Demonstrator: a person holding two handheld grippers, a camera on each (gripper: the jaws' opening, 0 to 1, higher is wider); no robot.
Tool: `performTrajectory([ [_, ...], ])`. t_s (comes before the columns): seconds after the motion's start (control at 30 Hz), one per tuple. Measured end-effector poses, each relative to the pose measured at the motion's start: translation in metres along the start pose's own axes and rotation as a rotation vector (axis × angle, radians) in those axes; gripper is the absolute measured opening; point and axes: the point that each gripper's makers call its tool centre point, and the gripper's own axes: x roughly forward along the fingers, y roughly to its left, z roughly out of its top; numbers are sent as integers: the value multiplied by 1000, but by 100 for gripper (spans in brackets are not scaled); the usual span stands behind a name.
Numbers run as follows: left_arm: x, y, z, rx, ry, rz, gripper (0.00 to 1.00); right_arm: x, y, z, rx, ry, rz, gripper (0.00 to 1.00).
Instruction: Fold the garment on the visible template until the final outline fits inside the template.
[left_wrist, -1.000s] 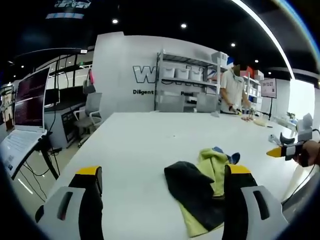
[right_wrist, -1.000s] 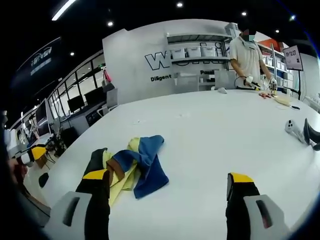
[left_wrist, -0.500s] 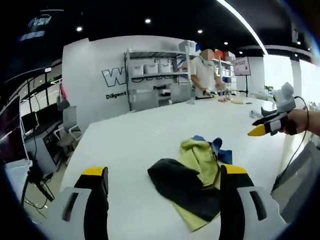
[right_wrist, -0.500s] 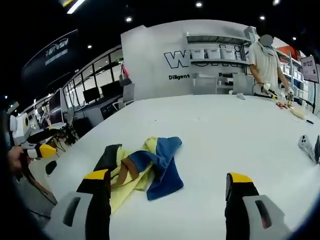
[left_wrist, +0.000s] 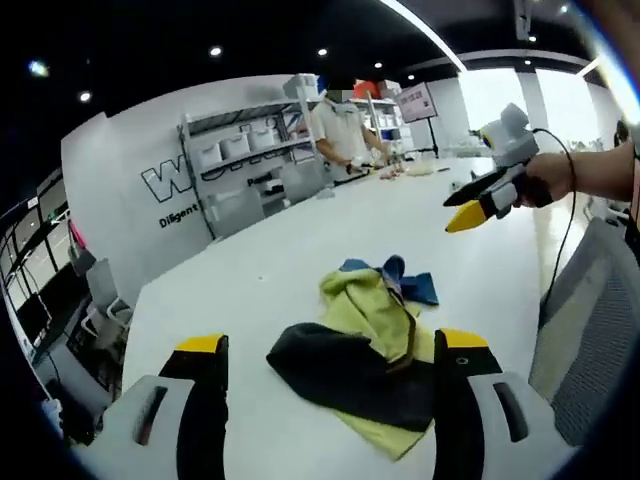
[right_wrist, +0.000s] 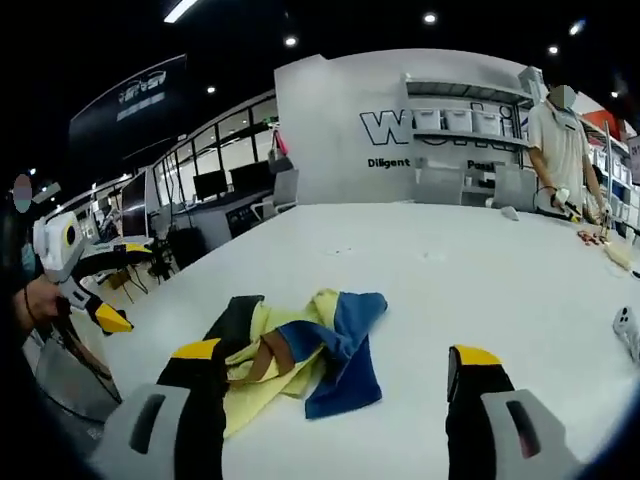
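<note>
Table (right_wrist: 480, 270) bare round garment (right_wrist: 300, 345) (only obstacle).

Crumpled garment (right_wrist: 300, 350) on white table (right_wrist: 480, 270); right claw (right_wrist: 335, 375) gaping above, empty.

Garment (left_wrist: 375, 345): soft matt cloth, crumpled, in yellow, black and blue panels with brown strip. Table (right_wrist: 470, 270): smooth white top, faint sheen. Left gripper (left_wrist: 335, 400) and right gripper (right_wrist: 335, 395): jaws matt black, yellow tips, grey plastic housings. Chair back (left_wrist: 585, 340): grey mesh fabric.
</note>
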Motion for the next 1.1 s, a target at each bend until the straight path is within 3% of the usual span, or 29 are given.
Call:
performTrajectory([
  [0.27, 9, -8, -6, 105, 39, -61, 74, 10, 7, 6, -31, 8, 35, 91],
  [0.6, 26, -29, -15, 238, 74, -194, 59, 21, 11, 3, -88, 46, 81, 89],
  [0.87, 36, -40, -22, 367, 108, -271, 52, 31, 21, 2, -173, 83, 149, 86],
  [1.1, 45, -51, -33, 423, 130, -349, 43, 40, 26, 1, -246, 123, 211, 83],
])
